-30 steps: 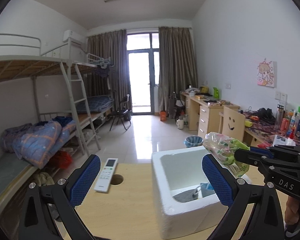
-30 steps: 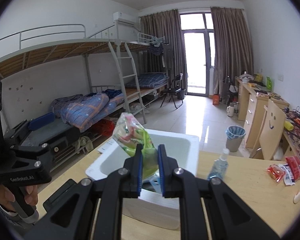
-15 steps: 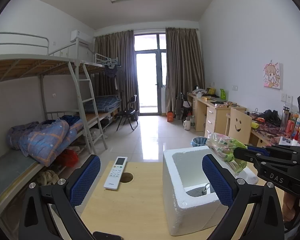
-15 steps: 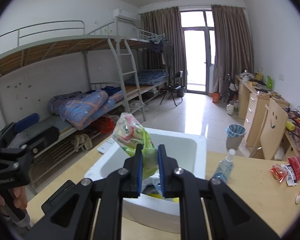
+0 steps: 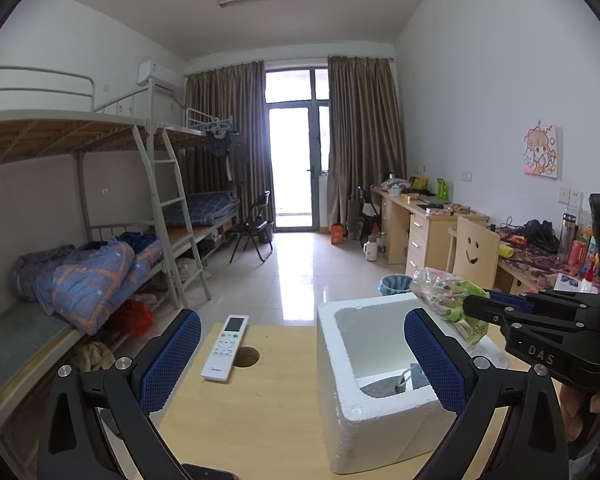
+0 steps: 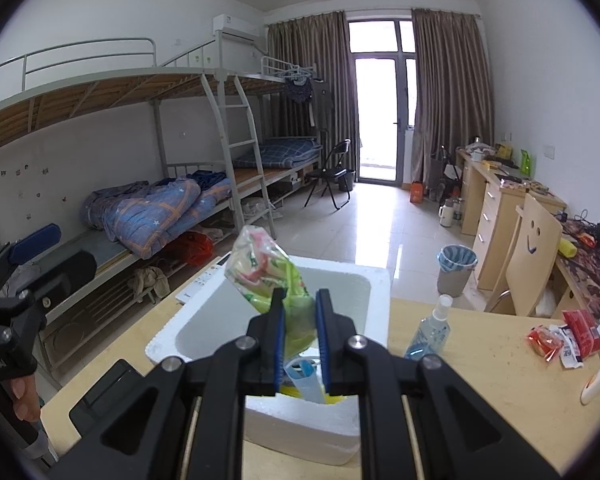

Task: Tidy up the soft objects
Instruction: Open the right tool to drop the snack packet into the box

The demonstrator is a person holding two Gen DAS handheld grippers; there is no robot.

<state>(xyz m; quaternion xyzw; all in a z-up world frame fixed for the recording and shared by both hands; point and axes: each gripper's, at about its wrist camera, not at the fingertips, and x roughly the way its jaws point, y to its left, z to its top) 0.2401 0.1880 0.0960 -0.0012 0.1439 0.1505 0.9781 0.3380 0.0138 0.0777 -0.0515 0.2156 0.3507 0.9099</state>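
You are pinching the bag by its lower end in the right claw, mid-frame above the box; it looks light, crinkly, slippery. Left claw is gaping empty.

"DAS" on the right hand-held gripper.

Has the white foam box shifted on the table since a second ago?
Cannot tell. The foam box keeps its spacing to the remote and table hole; all three slid together in the left wrist view, which suggests camera motion.
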